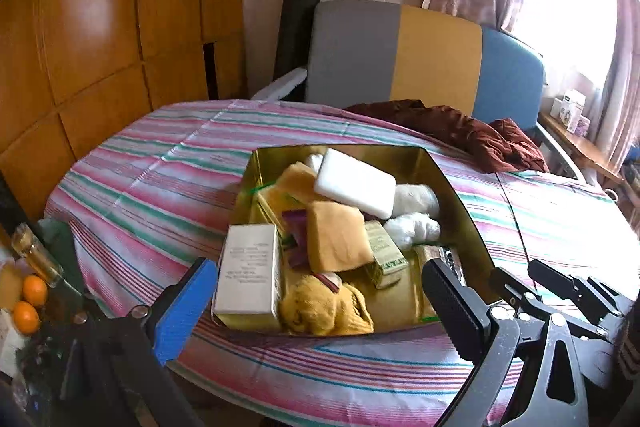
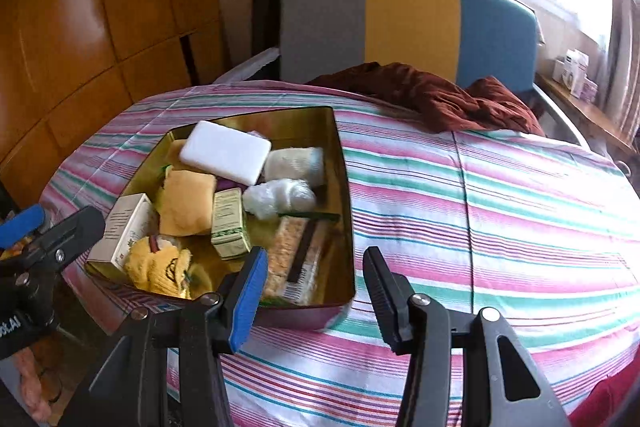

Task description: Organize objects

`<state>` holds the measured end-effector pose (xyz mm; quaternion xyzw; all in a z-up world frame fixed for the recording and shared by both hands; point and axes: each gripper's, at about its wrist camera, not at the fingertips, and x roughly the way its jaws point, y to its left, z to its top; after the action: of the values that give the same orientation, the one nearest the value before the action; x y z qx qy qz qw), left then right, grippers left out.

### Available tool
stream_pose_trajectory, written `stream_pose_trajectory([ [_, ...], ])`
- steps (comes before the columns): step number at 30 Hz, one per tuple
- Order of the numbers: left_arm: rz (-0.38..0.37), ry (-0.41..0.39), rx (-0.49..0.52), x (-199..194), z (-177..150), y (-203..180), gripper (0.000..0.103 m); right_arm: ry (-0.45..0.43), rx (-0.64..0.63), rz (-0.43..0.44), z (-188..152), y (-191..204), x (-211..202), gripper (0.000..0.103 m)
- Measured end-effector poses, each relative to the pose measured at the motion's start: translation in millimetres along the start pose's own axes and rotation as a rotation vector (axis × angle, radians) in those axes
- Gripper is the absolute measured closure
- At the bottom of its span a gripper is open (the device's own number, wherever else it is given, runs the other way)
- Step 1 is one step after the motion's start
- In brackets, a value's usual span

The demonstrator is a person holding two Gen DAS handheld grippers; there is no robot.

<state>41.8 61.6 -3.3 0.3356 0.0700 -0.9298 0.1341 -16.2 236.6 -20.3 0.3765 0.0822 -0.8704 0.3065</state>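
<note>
One striped tablecloth (image 1: 160, 179), tri-coloured chair (image 1: 400, 55) behind, wooden panels at left. Gold tin (image 2: 344, 227) of oddments mid-table. Left gripper (image 1: 320, 307) spread wide, empty, over tin; right gripper (image 2: 316, 287) part-open, empty, at tin's near corner.

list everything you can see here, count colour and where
tin tray: one, gold, on the striped bedspread
white block: one, atop the pile
yellow cloths: two or more, middle and near edge
small boxes: two, white and green, near side
white wrapped bundles: two, far side
brown cloth: one, by the chair
oranges: two, left of the bed
left gripper: open, empty
right gripper: open, empty
</note>
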Motion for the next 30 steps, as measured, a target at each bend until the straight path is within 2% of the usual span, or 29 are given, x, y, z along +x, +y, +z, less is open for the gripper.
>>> stream_pose_trajectory([
  [10,0.038,-0.014,-0.031,0.3,-2.8,10.1,0.0,-0.008,-0.039,0.0,-3.0,12.0,1.7,0.053],
  [30,0.052,-0.022,-0.02,0.9,-5.0,13.6,0.001,-0.004,-0.053,0.002,-4.6,19.1,3.5,0.053],
])
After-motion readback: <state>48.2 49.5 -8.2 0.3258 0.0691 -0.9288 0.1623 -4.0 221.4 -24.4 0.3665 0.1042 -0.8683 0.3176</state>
